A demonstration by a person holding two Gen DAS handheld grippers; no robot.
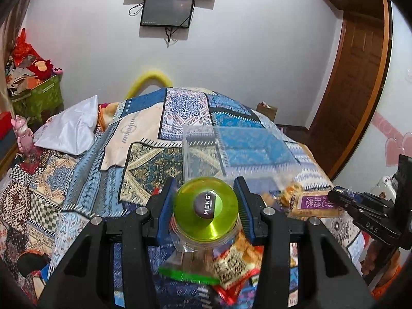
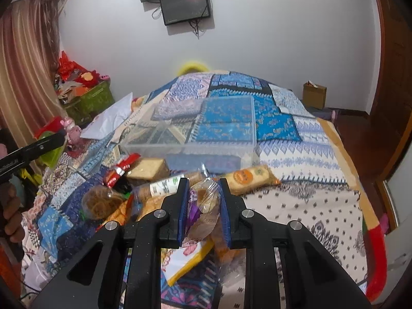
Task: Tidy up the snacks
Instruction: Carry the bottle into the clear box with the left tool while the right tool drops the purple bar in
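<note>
Two hand-held grippers are working over the bed. Left hand-held gripper is clamping a green-lidded jar, lifted above the snack pile. Right hand-held gripper is pinching a clear snack bag. Clear bin is sitting just behind the snacks.

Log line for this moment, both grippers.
left gripper: shut on green-lidded jar | right gripper: shut on clear snack bag | clear bin: empty, on bed
</note>
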